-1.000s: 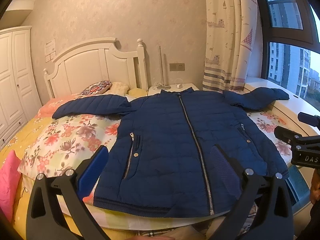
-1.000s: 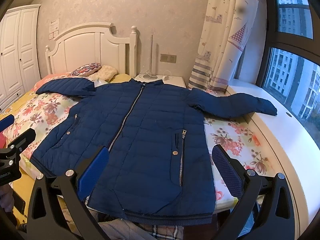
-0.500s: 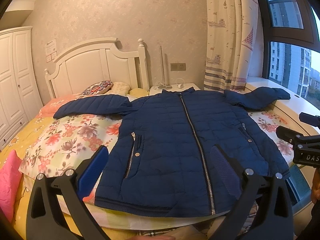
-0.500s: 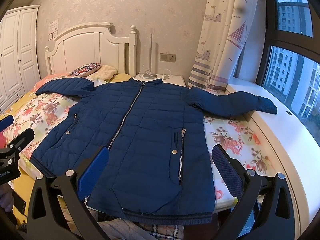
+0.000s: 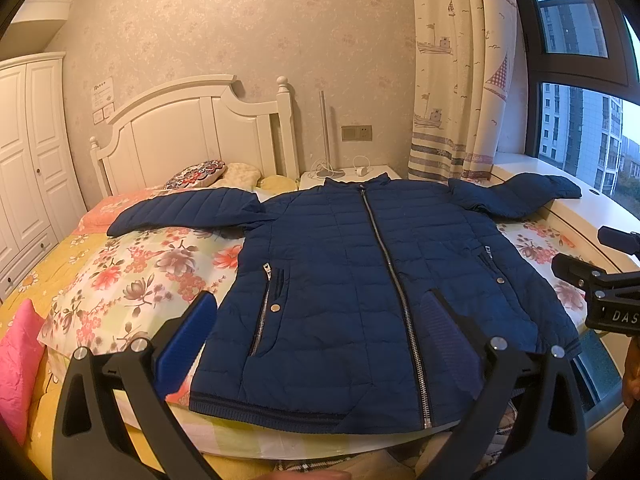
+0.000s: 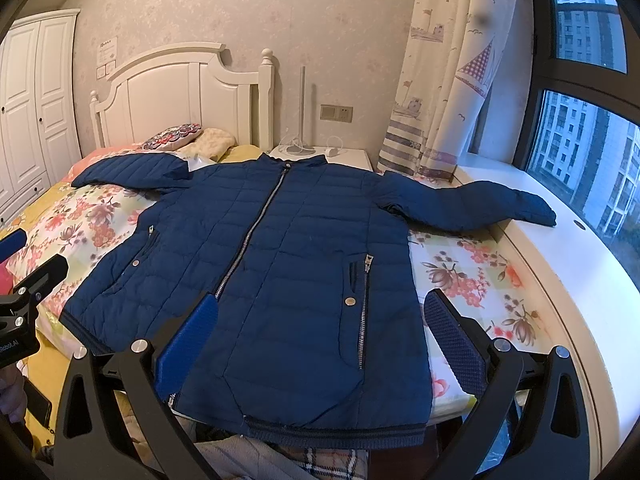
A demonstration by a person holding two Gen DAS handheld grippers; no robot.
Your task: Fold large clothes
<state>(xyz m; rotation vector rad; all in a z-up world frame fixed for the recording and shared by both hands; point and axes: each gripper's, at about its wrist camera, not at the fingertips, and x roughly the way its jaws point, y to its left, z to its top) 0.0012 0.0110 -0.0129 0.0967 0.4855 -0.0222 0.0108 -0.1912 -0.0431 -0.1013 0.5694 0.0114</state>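
A navy quilted jacket (image 5: 344, 280) (image 6: 288, 256) lies flat on the bed, zipped, front up, collar toward the headboard, hem at the near edge. Its left sleeve (image 5: 184, 212) stretches across the floral bedspread; the right sleeve (image 6: 476, 208) reaches onto the white window ledge. My left gripper (image 5: 316, 344) hovers open above the hem, nothing between its blue pads. My right gripper (image 6: 320, 340) is open too, over the hem's right half. Each gripper shows at the other view's edge.
A floral bedspread (image 5: 132, 280) covers the bed with a white headboard (image 5: 192, 132). A pink cushion (image 5: 16, 364) sits at the near left. A nightstand (image 6: 320, 156) with a lamp pole, a curtain (image 6: 440, 80), a window ledge (image 6: 580, 264) and a wardrobe (image 5: 28, 168) surround it.
Both views drift very slightly; the jacket stays put and both grippers remain open.
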